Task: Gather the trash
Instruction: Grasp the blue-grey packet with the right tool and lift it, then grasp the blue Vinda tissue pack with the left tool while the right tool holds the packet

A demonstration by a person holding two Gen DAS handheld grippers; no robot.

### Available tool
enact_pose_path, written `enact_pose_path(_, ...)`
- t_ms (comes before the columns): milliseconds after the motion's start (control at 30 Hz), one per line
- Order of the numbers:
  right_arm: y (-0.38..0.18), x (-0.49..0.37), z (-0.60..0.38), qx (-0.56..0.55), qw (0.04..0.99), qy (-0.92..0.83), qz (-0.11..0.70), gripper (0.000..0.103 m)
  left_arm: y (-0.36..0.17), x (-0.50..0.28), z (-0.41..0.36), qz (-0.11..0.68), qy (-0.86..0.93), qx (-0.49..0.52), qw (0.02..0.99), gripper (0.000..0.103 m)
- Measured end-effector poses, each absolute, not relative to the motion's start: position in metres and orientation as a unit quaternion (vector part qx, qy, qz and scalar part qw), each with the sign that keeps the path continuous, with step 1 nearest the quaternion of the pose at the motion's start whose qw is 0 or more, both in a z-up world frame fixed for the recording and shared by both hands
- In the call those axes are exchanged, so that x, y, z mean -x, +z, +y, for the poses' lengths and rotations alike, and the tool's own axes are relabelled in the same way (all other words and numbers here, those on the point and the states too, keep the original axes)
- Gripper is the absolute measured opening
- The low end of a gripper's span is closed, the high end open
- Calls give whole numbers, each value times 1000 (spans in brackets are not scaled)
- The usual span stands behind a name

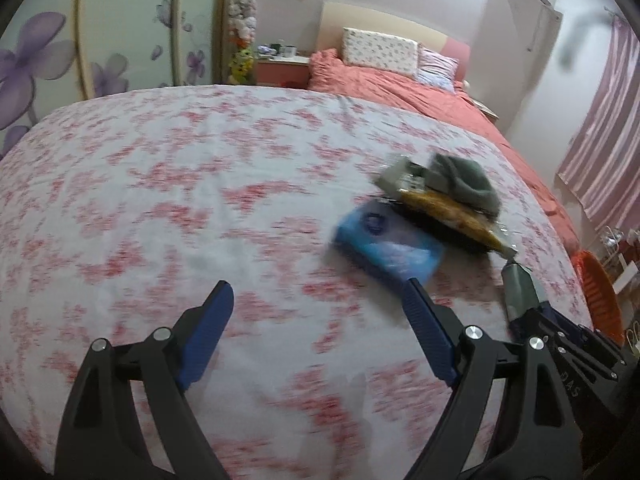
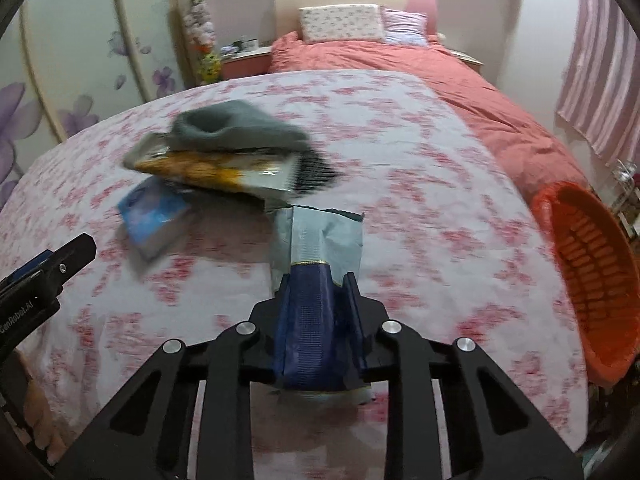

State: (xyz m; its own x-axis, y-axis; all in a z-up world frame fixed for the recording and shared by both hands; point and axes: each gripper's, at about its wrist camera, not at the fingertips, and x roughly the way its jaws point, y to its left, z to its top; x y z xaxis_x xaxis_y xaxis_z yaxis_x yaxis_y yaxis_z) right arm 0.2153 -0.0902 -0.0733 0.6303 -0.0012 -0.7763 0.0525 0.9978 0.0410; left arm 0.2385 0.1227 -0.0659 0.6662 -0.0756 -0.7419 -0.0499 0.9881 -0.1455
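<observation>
My right gripper [image 2: 318, 280] is shut on a silver and dark blue foil wrapper [image 2: 320, 236] and holds it above the floral bedspread [image 2: 400, 152]. It also shows at the right edge of the left wrist view [image 1: 520, 288]. My left gripper [image 1: 320, 296] is open and empty, low over the bedspread [image 1: 160, 160], just short of a blue packet [image 1: 388, 246]. Behind that packet lie a yellow snack bag [image 1: 452, 216], a black comb-like item and a grey knitted cloth [image 1: 468, 182]. The same pile shows in the right wrist view: blue packet [image 2: 154, 212], snack bag [image 2: 212, 170], grey cloth [image 2: 236, 126].
An orange plastic basket [image 2: 592, 272] stands at the bed's right side, also seen in the left wrist view [image 1: 600, 296]. A salmon duvet [image 2: 400, 60] and pillows [image 2: 340, 22] lie at the head. A nightstand [image 2: 244, 62], flowered wardrobe doors [image 1: 60, 52] and striped curtain [image 2: 600, 80] surround the bed.
</observation>
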Motion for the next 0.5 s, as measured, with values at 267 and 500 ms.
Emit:
enact_pose_path(267, -76, -215, -139, -64, 900, -59, 428, 25, -75, -273, 76, 426, -20, 76, 901, 87)
enact_pose_path(500, -77, -215, -150, -74, 900, -56, 426, 25, -88, -298, 60, 445, 10, 59, 894, 87)
